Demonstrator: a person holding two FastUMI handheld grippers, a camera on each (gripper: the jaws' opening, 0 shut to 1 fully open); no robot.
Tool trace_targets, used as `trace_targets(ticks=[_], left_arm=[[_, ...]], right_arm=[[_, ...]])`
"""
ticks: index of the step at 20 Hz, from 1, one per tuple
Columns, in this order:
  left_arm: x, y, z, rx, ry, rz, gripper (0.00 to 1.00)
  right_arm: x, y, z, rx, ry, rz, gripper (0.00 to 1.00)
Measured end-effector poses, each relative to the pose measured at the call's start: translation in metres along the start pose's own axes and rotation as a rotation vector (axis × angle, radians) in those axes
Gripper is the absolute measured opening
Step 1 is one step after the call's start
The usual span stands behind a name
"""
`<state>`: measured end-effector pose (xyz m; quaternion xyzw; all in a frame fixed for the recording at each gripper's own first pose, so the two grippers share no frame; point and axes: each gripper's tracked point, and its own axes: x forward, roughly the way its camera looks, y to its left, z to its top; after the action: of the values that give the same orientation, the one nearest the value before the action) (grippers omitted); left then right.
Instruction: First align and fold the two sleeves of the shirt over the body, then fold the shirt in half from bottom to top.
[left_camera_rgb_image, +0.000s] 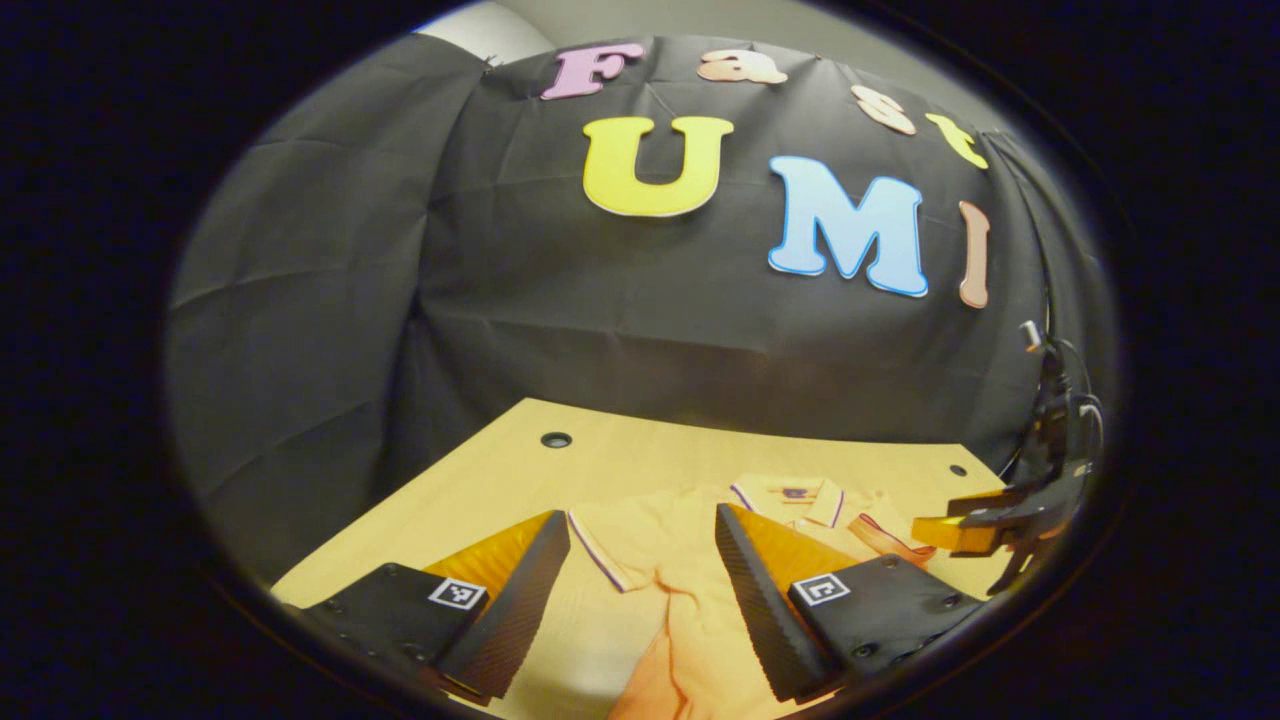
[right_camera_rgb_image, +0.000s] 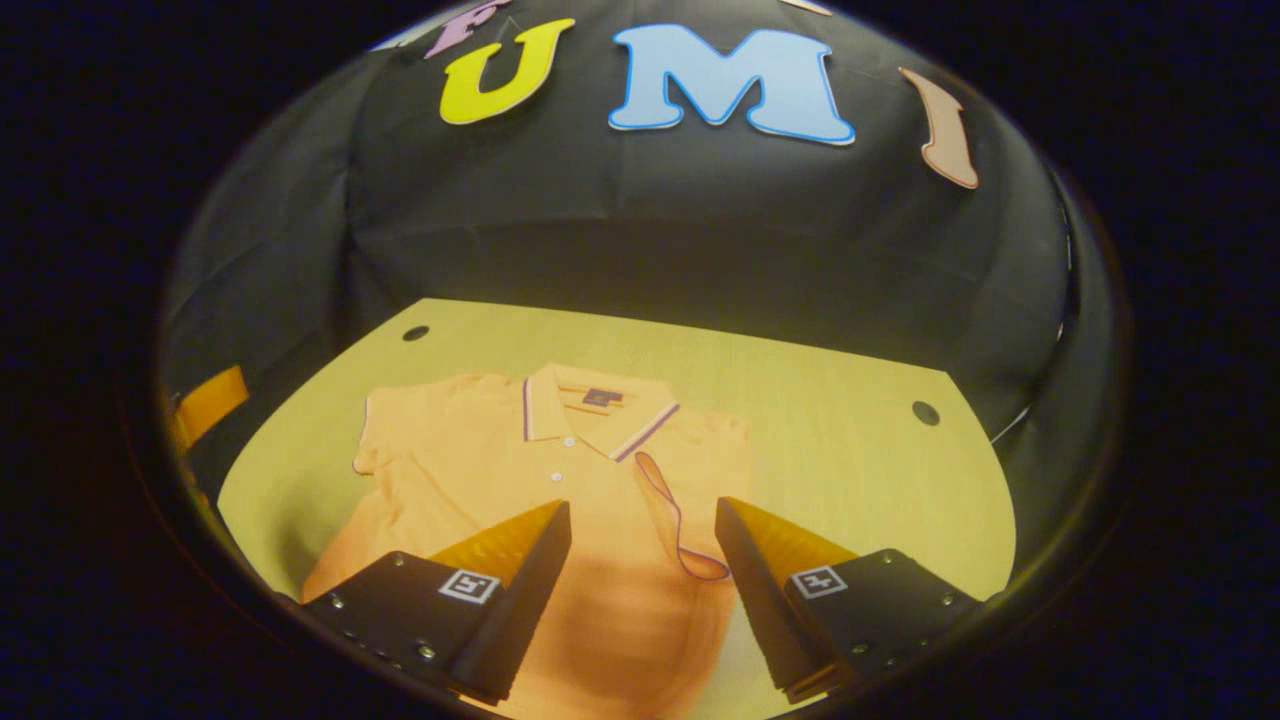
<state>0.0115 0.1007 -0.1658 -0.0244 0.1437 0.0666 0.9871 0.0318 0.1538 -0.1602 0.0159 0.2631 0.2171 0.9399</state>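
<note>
Your polo shirt (right_camera_rgb_image: 560, 480) lies flat on the table (right_camera_rgb_image: 850, 450); its three-o'clock sleeve (right_camera_rgb_image: 680, 520) is already folded over. Both the left gripper (left_camera_rgb_image: 640, 590) and right gripper (right_camera_rgb_image: 640, 580) hover with fingers spread, empty, likely for the nine-o'clock sleeve (right_camera_rgb_image: 385, 440).

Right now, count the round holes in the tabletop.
2. One hole sits at the far left corner of the table, beyond the polo shirt; the other hole is near the far right edge. The shirt may cover more.

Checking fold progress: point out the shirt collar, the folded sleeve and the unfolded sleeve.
collar (right_camera_rgb_image: 598, 405), right gripper view, on its striped band.
folded sleeve (right_camera_rgb_image: 672, 510), right gripper view, on its trimmed cuff.
unfolded sleeve (right_camera_rgb_image: 385, 430), right gripper view, mid-fabric.
</note>
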Motion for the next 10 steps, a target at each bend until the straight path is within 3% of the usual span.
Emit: trace_targets(ticks=[5, 10], left_arm=[[0.069, 0.025, -0.024, -0.024, 0.058, -0.014, 0.94], [0.125, 0.046, -0.053, -0.036, 0.126, 0.013, 0.95]], right_arm=[[-0.039, 0.013, 0.007, 0.035, -0.039, -0.047, 0.9], [-0.067, 0.031, 0.012, 0.077, -0.062, -0.037, 0.9]])
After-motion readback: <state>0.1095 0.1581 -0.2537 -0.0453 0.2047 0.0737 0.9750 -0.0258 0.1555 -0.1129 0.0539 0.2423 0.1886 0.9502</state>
